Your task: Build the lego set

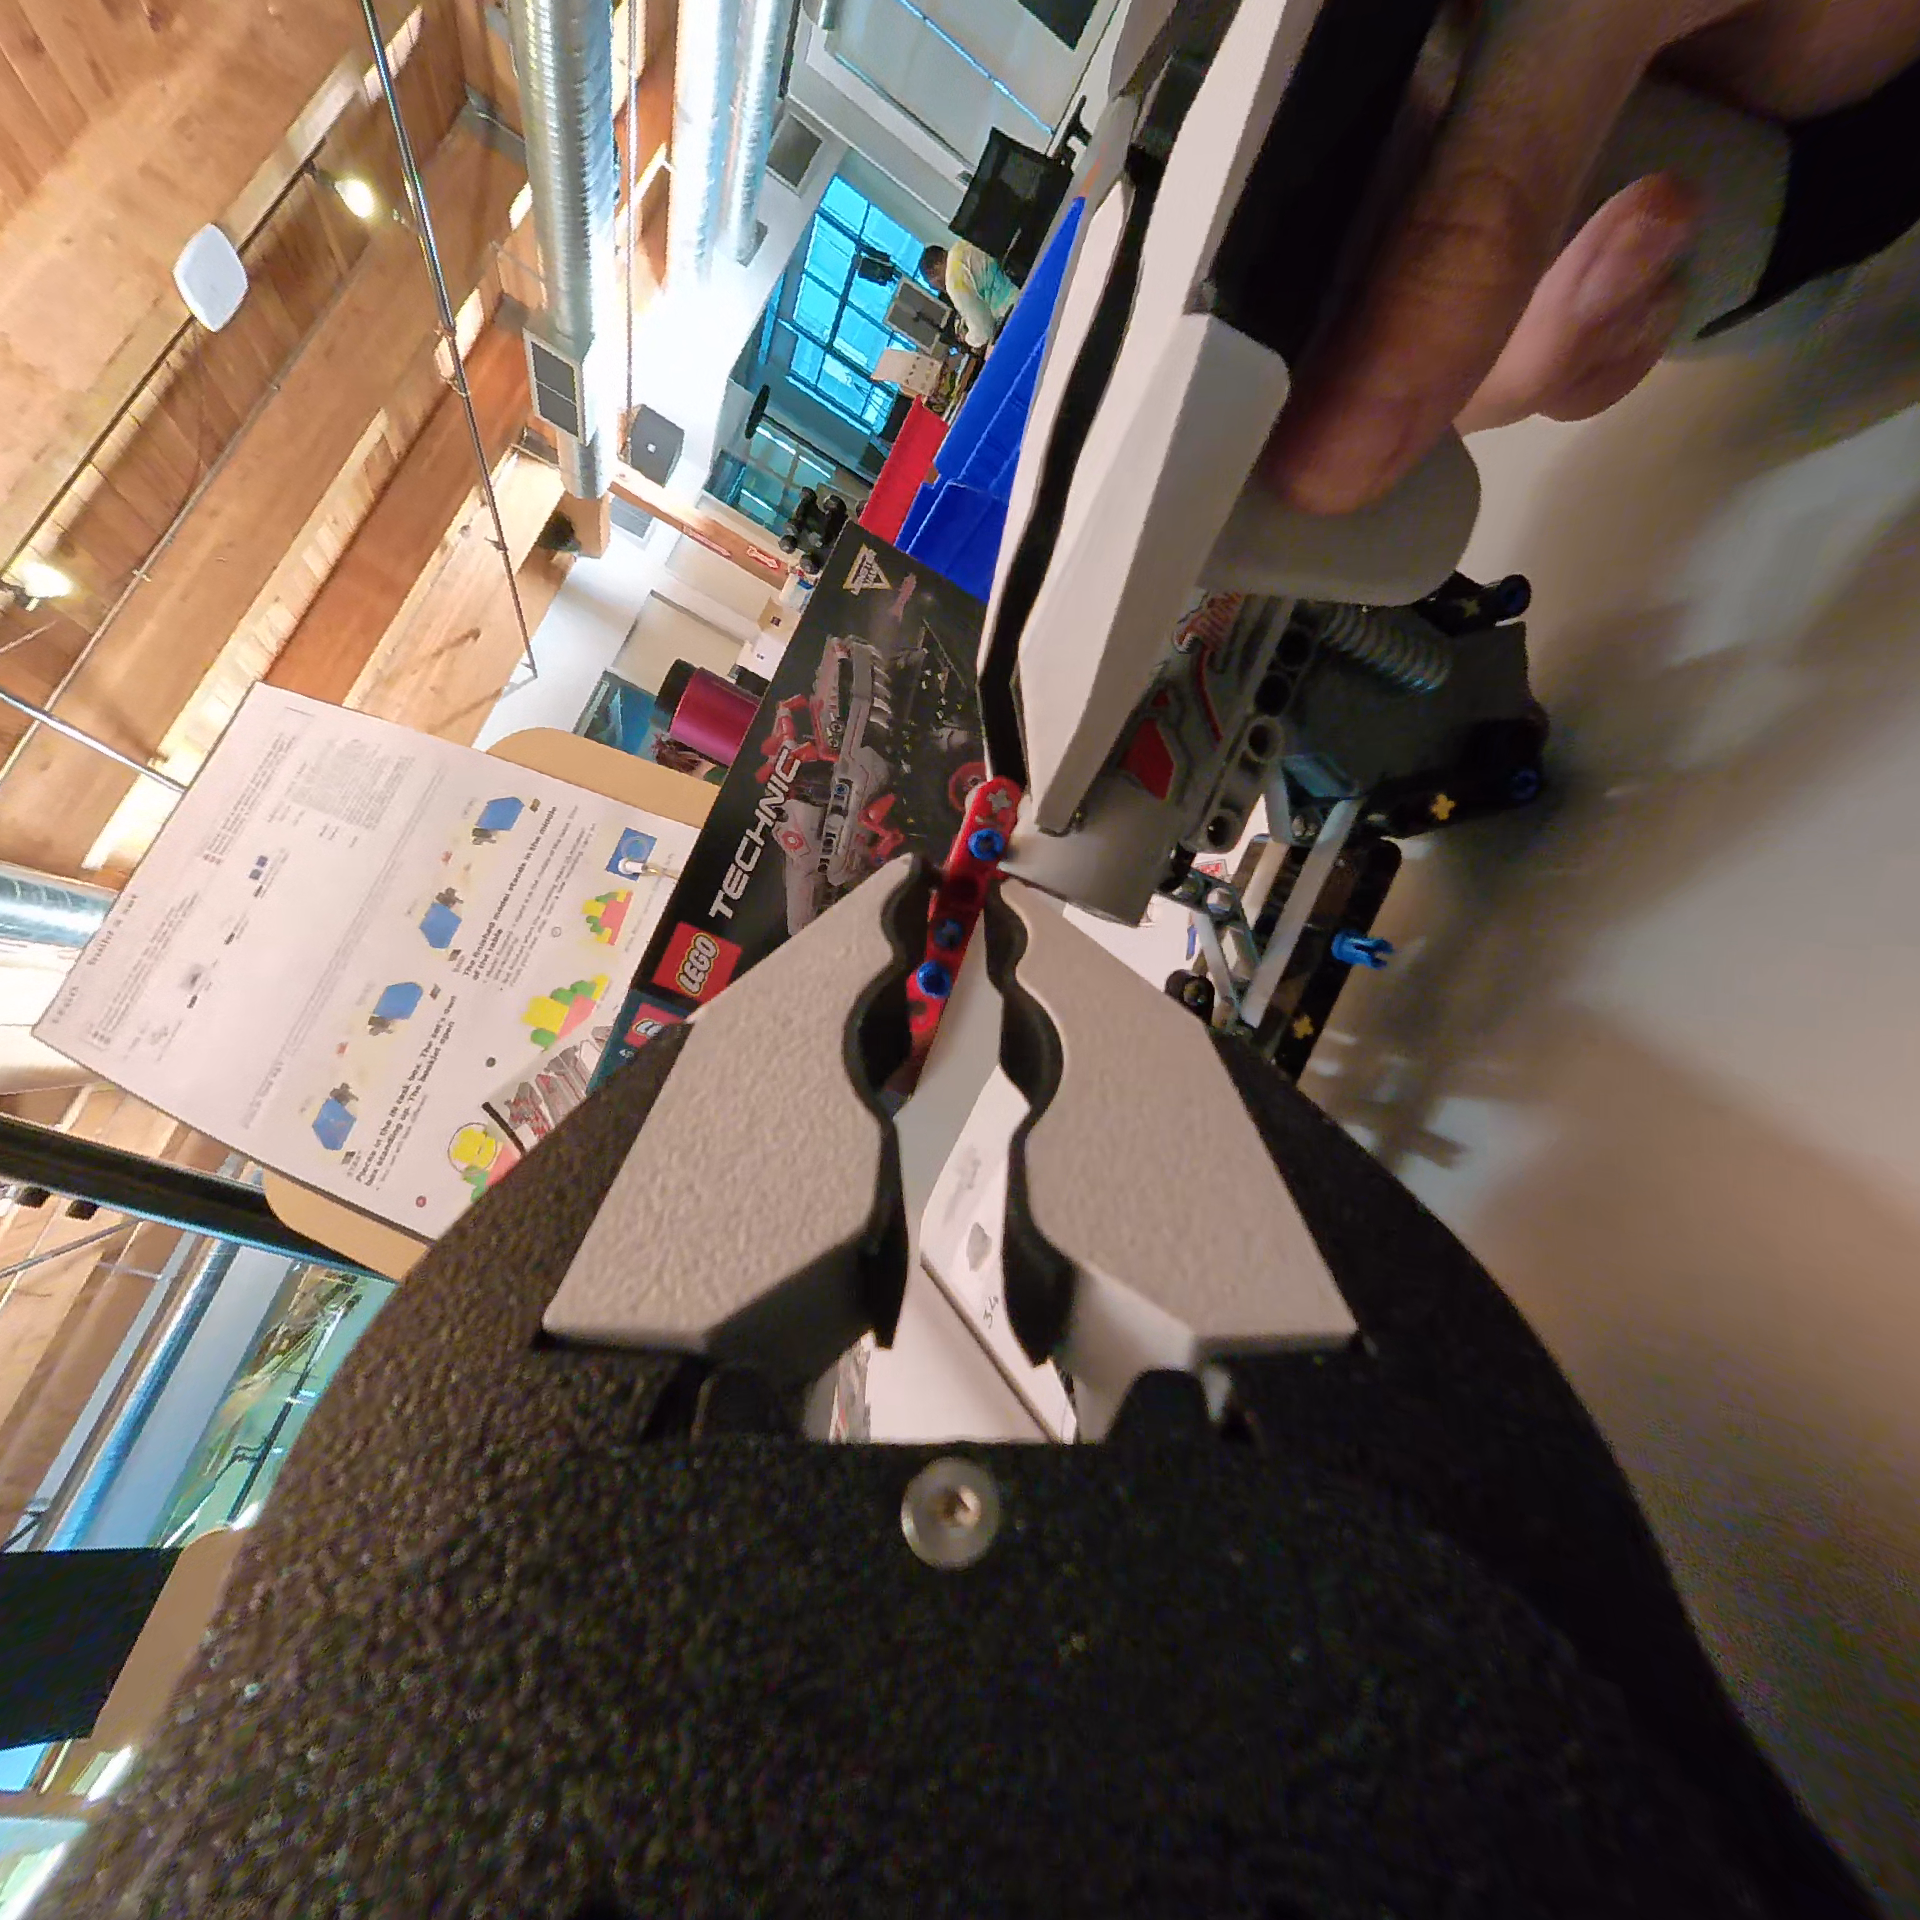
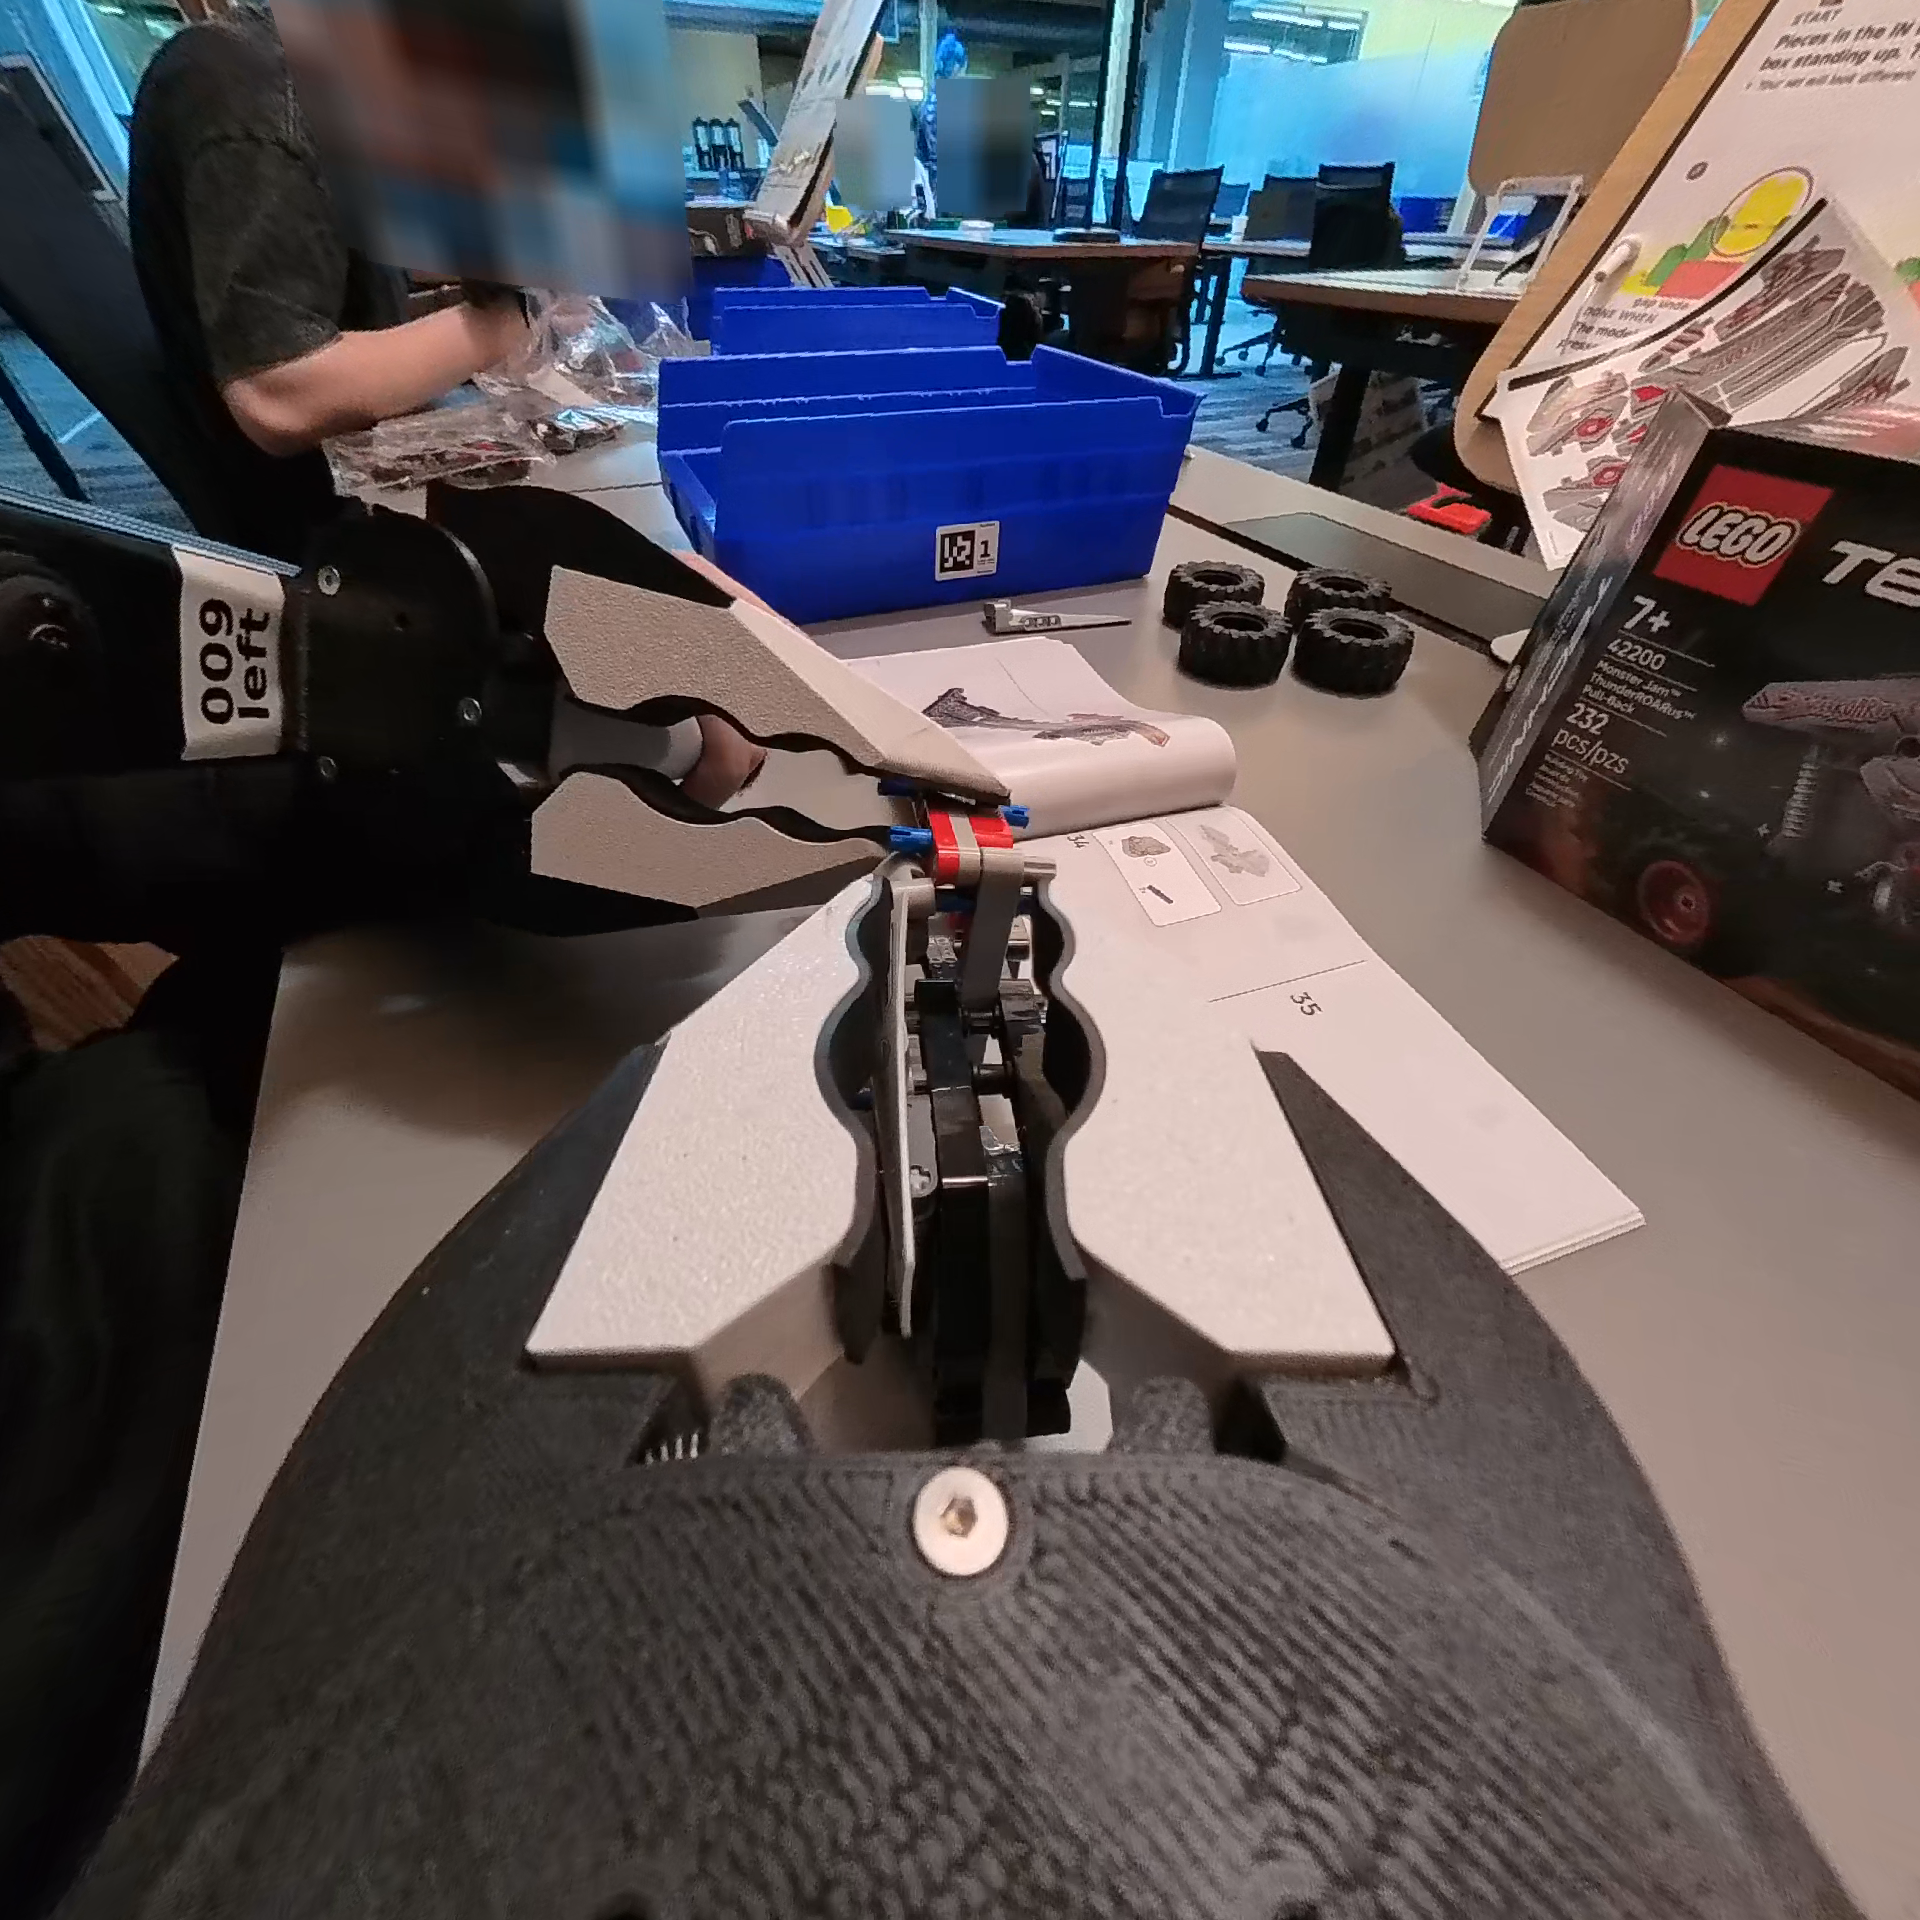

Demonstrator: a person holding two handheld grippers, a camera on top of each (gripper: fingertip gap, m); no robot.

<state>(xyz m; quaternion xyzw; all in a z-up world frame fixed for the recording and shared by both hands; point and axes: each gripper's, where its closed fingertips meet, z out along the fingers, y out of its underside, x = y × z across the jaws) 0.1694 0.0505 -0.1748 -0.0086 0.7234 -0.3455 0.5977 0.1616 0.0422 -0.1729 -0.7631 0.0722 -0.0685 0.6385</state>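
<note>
My left gripper [image 1: 961, 896] is shut on a red beam [image 1: 985, 826] with blue pins. In the right wrist view the left gripper [image 2: 940, 826] comes in from the left and holds the red beam [image 2: 961, 840] against the top end of the model. My right gripper [image 2: 956, 894] is shut on the partly built model [image 2: 961, 1122], a black and grey chassis with a white panel, held above the table. In the left wrist view the right gripper [image 1: 1081, 847] comes down from above, and the model [image 1: 1351, 707] shows a spring and blue pins.
An open instruction booklet [image 2: 1299, 966] lies under the grippers. Several black tyres [image 2: 1236, 639] and a small grey piece [image 2: 1049, 620] lie behind it. Blue bins [image 2: 914, 468] stand at the back, the set's box [image 2: 1714, 748] at the right. A person [image 2: 260, 291] sits at the far left.
</note>
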